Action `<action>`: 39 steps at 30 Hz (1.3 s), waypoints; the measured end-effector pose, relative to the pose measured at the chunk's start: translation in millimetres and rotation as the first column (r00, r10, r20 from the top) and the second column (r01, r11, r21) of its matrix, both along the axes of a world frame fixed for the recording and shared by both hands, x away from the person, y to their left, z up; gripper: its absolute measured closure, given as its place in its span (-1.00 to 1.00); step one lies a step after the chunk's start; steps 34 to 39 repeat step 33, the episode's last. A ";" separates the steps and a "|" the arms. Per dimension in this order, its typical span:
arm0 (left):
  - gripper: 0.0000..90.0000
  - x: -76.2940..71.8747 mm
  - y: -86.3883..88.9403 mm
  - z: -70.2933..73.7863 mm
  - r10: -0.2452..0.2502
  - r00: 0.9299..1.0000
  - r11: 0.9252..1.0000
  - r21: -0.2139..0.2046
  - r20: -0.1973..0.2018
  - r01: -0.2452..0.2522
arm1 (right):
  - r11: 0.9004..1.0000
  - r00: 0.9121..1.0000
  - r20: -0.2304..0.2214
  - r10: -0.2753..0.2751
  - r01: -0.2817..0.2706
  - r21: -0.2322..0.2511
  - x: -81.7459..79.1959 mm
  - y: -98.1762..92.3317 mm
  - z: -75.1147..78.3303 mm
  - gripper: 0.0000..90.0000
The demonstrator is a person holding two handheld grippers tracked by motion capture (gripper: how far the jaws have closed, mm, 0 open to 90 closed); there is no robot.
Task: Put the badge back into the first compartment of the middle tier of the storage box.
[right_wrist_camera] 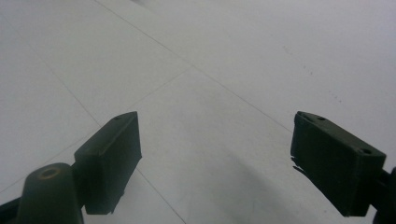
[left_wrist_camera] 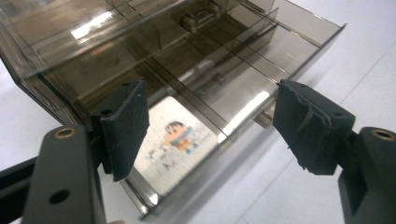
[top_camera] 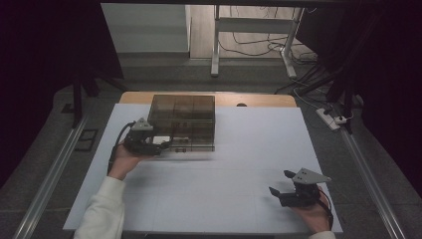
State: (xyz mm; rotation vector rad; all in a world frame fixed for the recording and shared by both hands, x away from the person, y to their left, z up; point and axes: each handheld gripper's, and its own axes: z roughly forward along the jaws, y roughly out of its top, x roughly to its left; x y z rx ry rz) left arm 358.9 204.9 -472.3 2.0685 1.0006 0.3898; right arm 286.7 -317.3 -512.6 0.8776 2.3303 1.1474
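Note:
A smoky see-through organiser box (top_camera: 181, 112) stands at the back left of the white table top (top_camera: 224, 199). Its lowest drawer (top_camera: 191, 145) is pulled out toward me. In the left gripper view the drawer (left_wrist_camera: 261, 88) shows dividers, and a white card with a cartoon figure (left_wrist_camera: 177, 144) lies in its near compartment. My left gripper (top_camera: 164, 144) is at the drawer's left front, and its jaws (left_wrist_camera: 212, 107) stand apart over the card without touching anything. My right gripper (top_camera: 280, 181) rests open near the front right, with only bare table between its jaws (right_wrist_camera: 215, 135).
The table's wooden far edge (top_camera: 259, 98) shows behind the white sheet. Metal rails (top_camera: 50, 179) run along both sides. A desk frame (top_camera: 216, 45) and cables stand on the floor beyond. A power strip (top_camera: 331, 118) lies to the right.

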 end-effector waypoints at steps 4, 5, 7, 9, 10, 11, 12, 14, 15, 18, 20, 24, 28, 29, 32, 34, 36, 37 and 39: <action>-0.42 -15.0 -0.7 -6.0 -0.012 1.000 1.000 0.019 -0.012 0.012 | 1.000 1.000 0.003 0.002 -0.002 0.001 -0.2 -0.3 0.3 -0.64; -0.42 -18.9 -0.1 -7.5 -0.012 1.000 1.000 0.015 -0.015 0.012 | 1.000 1.000 0.002 0.007 -0.007 0.006 -0.1 -0.1 0.2 -0.64; -0.43 -26.7 1.7 -10.6 -0.009 1.000 1.000 0.024 -0.018 0.009 | 1.000 1.000 0.002 0.010 -0.010 0.006 -0.2 0.6 0.2 -0.64; -0.43 -35.3 3.4 -14.1 -0.007 1.000 0.999 0.039 -0.021 0.008 | 1.000 1.000 0.002 0.013 -0.013 0.005 -0.3 1.7 -0.1 -0.64; -0.44 -40.1 4.8 -15.9 -0.006 1.000 0.999 0.042 -0.019 0.007 | 1.000 1.000 0.002 0.014 -0.014 0.004 -0.5 2.1 0.0 -0.64; -0.44 -44.8 6.5 -17.7 -0.006 1.000 0.999 0.044 -0.019 0.007 | 1.000 1.000 0.002 0.015 -0.015 0.004 -0.6 2.4 0.1 -0.64; -0.44 -49.6 8.3 -19.6 -0.005 1.000 0.999 0.046 -0.019 0.006 | 1.000 1.000 0.002 0.016 -0.016 0.004 -0.7 2.5 0.1 -0.64; -0.44 -58.9 12.1 -23.4 -0.001 1.000 0.999 0.045 -0.017 0.001 | 1.000 1.000 0.004 0.016 -0.016 0.006 -0.6 2.7 -0.1 -0.64; -0.44 -63.1 14.2 -25.2 0.002 1.000 0.999 0.038 -0.021 -0.001 | 1.000 1.000 0.003 0.017 -0.017 0.004 -0.6 2.4 0.1 -0.64; -0.45 -75.4 18.3 -31.4 0.005 1.000 0.999 0.033 -0.031 -0.004 | 1.000 1.000 0.003 0.016 -0.016 0.004 -0.4 2.8 0.1 -0.64; -0.45 -82.9 19.4 -34.9 -0.002 0.999 0.999 0.042 -0.033 0.003 | 1.000 1.000 0.003 0.019 -0.019 -0.001 -0.5 3.1 0.5 -0.64; -0.47 -93.1 22.2 -36.7 -0.005 1.000 0.999 0.046 -0.029 0.006 | 1.000 1.000 0.004 0.015 -0.015 -0.001 -0.4 2.9 0.3 -0.64; -0.47 -96.3 24.4 -37.1 0.003 1.000 0.999 0.042 -0.020 -0.002 | 1.000 1.000 0.005 0.015 -0.015 0.000 -0.3 3.0 0.3 -0.64; -0.47 -96.3 24.7 -37.1 0.008 1.000 0.999 0.042 -0.018 -0.008 | 1.000 1.000 0.004 0.018 -0.018 -0.001 -0.2 3.2 0.4 -0.64; -0.47 -96.0 24.9 -37.2 0.009 1.000 0.999 0.039 -0.016 -0.009 | 1.000 1.000 0.005 0.017 -0.017 0.000 -0.8 3.6 0.4 -0.64; -0.47 -95.7 24.5 -37.4 0.010 1.000 0.999 0.041 -0.016 -0.009 | 1.000 1.000 0.005 0.017 -0.017 -0.002 -1.3 3.3 0.6 -0.64; -0.47 -95.7 24.5 -37.4 0.010 1.000 0.999 0.041 -0.016 -0.009 | 1.000 1.000 0.005 0.017 -0.017 -0.002 -1.3 3.3 0.6 -0.64; -0.47 -95.7 24.5 -37.4 0.010 1.000 0.999 0.041 -0.016 -0.009 | 1.000 1.000 0.005 0.017 -0.017 -0.002 -1.3 3.3 0.6 -0.64; -0.47 -95.7 24.5 -37.4 0.010 1.000 0.999 0.041 -0.016 -0.009 | 1.000 1.000 0.005 0.017 -0.017 -0.002 -1.3 3.3 0.6 -0.64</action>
